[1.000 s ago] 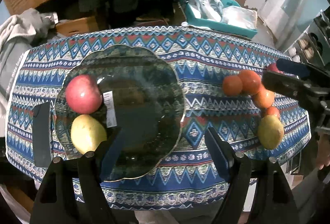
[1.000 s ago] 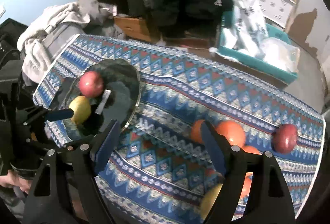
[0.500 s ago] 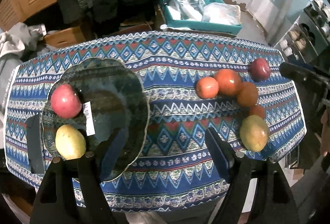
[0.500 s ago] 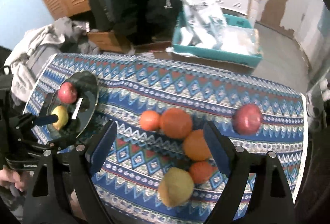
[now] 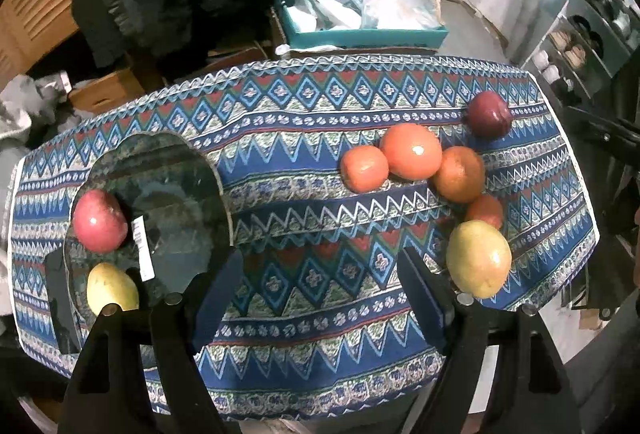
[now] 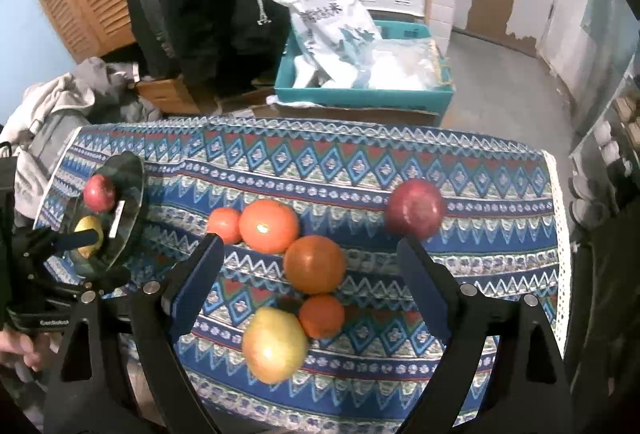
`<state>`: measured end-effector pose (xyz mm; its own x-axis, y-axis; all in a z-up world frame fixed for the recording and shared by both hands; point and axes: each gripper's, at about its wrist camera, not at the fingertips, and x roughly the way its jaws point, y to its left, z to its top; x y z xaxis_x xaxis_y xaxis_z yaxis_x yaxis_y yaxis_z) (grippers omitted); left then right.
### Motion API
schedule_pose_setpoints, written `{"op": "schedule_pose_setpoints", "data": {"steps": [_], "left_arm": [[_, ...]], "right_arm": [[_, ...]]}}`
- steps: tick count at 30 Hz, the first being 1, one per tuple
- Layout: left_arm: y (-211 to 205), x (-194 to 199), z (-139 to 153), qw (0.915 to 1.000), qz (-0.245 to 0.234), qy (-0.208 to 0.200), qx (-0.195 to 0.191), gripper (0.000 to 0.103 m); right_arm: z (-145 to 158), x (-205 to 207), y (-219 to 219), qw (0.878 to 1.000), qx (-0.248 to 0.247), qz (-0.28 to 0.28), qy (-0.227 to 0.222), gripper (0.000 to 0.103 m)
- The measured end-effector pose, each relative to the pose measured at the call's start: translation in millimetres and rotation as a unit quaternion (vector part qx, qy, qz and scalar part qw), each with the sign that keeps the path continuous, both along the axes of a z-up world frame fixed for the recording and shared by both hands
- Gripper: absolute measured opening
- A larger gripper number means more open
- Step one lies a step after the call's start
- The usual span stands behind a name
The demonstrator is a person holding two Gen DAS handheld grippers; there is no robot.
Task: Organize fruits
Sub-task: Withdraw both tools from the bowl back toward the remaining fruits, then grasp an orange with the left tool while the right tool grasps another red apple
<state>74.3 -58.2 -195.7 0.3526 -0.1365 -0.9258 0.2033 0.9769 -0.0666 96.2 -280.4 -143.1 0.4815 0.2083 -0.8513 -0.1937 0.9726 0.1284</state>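
A dark glass plate (image 5: 180,170) sits at the table's left and holds a red apple (image 5: 100,221) and a yellow fruit (image 5: 112,289). On the right lie several orange fruits (image 5: 410,151), a dark red apple (image 5: 489,113) and a yellow-green fruit (image 5: 478,258). My left gripper (image 5: 320,294) is open and empty above the table's near middle. My right gripper (image 6: 310,282) is open and empty, its fingers either side of the orange cluster (image 6: 314,264) and the yellow-green fruit (image 6: 275,349). The plate (image 6: 132,174) shows far left there.
A patterned blue cloth (image 5: 320,122) covers the table. A teal bin (image 5: 360,30) with white bags stands behind it, with dark clothes and a wooden louvred door at the back left. A shelf unit (image 5: 592,34) stands at the right. The left gripper's body (image 6: 44,274) shows beside the plate.
The left gripper has swung right, from over the plate to the table's middle. The right gripper has also moved right, bringing the loose fruits between its fingers. Both stay open.
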Motion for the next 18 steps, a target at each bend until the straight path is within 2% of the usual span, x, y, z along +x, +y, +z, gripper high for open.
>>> {"op": "schedule_pose_setpoints", "data": {"steps": [6,13,18], "left_arm": [[-17,15,-10,0.9998,-0.013,0.002,0.015,0.081],[-32,37,-28,0.9993,-0.029,0.017,0.014,0.081],[-37,49,-39,0.9987,-0.042,0.023,0.014,0.081]], "right_arm": [[-9,3,-26,1.000,-0.004,-0.021,0.009,0.088],[-27,18,-54,0.999,-0.012,-0.044,0.027,0.088],[-43,34,-64,0.998,-0.026,-0.040,0.046,0.088]]}}
